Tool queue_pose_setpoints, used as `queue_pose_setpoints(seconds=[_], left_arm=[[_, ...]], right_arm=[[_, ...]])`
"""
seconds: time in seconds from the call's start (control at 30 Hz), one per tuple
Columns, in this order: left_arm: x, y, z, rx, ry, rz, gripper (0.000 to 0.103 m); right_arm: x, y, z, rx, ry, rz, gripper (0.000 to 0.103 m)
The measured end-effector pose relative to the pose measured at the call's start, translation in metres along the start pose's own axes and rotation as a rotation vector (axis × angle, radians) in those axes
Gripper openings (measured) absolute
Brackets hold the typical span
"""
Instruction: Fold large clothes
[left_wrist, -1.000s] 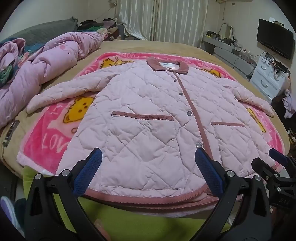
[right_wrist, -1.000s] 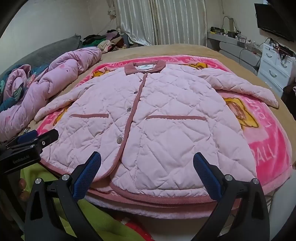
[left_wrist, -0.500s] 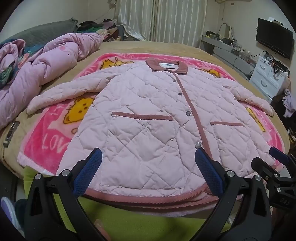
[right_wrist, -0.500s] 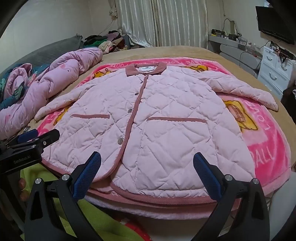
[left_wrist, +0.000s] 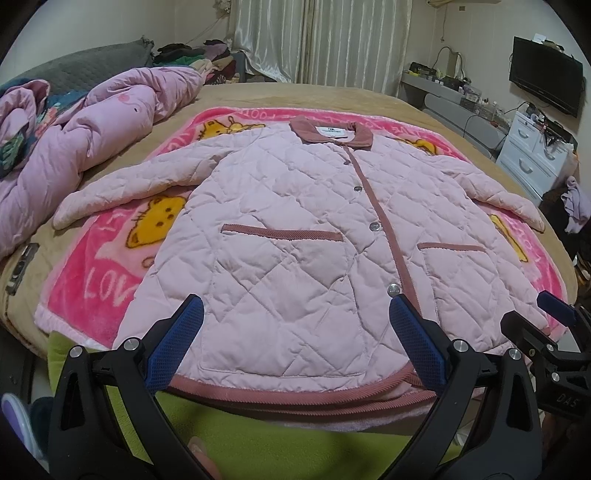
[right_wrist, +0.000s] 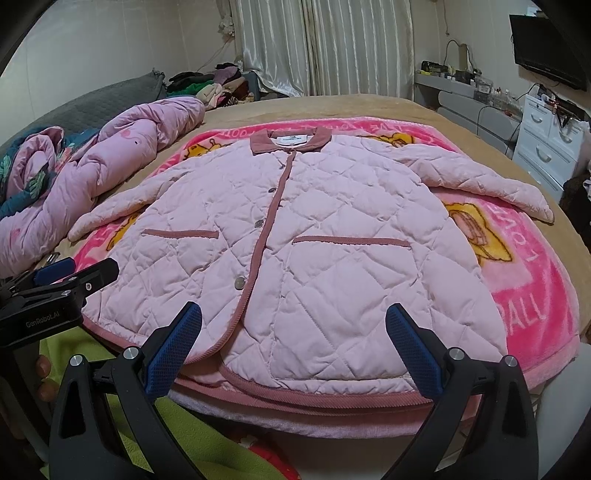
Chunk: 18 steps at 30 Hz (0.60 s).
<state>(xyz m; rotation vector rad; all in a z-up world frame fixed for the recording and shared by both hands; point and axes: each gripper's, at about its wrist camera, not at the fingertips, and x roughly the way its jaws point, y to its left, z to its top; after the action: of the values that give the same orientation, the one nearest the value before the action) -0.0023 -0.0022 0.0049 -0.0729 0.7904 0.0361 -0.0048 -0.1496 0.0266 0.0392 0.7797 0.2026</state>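
Presently, item one: quilted pink jacket (left_wrist: 295, 236), laid flat and face up on a pink cartoon-print blanket (left_wrist: 103, 288), buttoned, collar toward 12 o'clock, hem toward 6 o'clock at the near edge of the bed (left_wrist: 295, 96). Sleeves spread out toward 9 and 3 o'clock; both lie on the blanket, cuffs near its side edges. Two pockets with dark pink trim, one either side of the button placket.

Item two: left gripper (left_wrist: 295, 347), jaws wide apart, nothing between them, fingers hovering over the jacket's hem at 6 o'clock of its own view, left of the placket.

Item three: right gripper (right_wrist: 295, 343), jaws likewise wide apart and empty, poised over the hem to the right of the placket; it also shows at 4 o'clock in the left wrist view.

Item four: pink duvet (left_wrist: 92, 136), bunched at 10 o'clock beside the blanket, clear of the jacket.

Item five: white drawer unit (left_wrist: 532, 155) at 2 o'clock, wall-mounted television (left_wrist: 545, 86) above it, curtains (left_wrist: 321, 40) at 12 o'clock
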Motion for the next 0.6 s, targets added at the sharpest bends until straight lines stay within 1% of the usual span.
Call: queue_pose_setpoints(seconds=[0.6], left_arm=[[-0.0019,-0.0034,0.0052,0.001,0.001,-0.001,0.094]], right_arm=[[-0.0036,0.0004,0.0016,-0.012,-0.019,-0.009,0.099]])
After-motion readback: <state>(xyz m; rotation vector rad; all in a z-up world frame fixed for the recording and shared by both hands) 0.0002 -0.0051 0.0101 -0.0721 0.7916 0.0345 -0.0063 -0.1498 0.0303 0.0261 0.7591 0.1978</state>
